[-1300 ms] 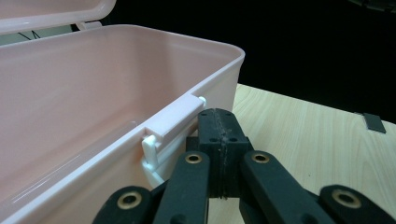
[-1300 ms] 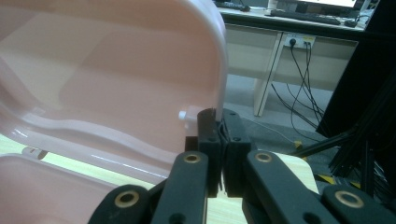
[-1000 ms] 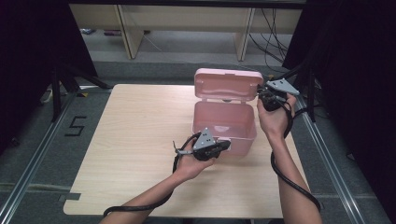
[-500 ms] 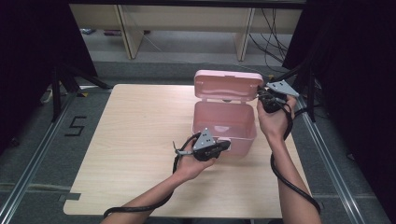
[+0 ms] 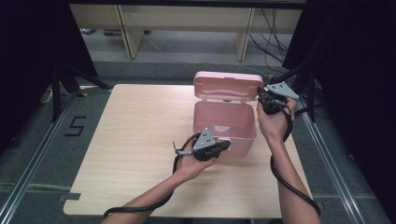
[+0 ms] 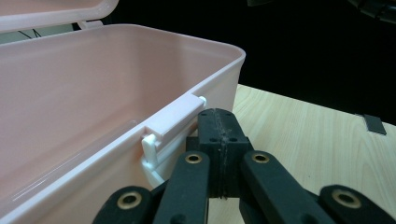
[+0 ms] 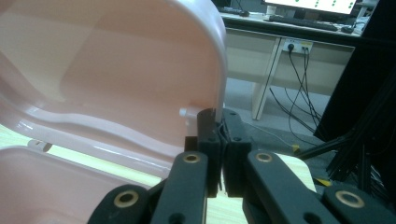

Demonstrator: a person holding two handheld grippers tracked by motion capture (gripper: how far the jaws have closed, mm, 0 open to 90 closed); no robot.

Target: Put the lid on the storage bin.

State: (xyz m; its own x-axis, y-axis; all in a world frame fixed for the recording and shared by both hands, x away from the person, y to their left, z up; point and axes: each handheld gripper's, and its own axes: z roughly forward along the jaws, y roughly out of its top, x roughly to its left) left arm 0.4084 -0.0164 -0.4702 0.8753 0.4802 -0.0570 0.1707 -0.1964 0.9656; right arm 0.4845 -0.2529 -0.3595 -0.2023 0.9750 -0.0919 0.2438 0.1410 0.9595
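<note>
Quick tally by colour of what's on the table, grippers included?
Pink: 1, the open box with its raised lid
Black: 2, the left gripper and the right gripper
Total: 3

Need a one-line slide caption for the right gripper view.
Right hand-held gripper pinches the rim of the raised pink lid.

Wooden table (image 5: pixel 140 140), grey floor (image 5: pixel 28 140), dark curtains (image 5: pixel 28 42)
</note>
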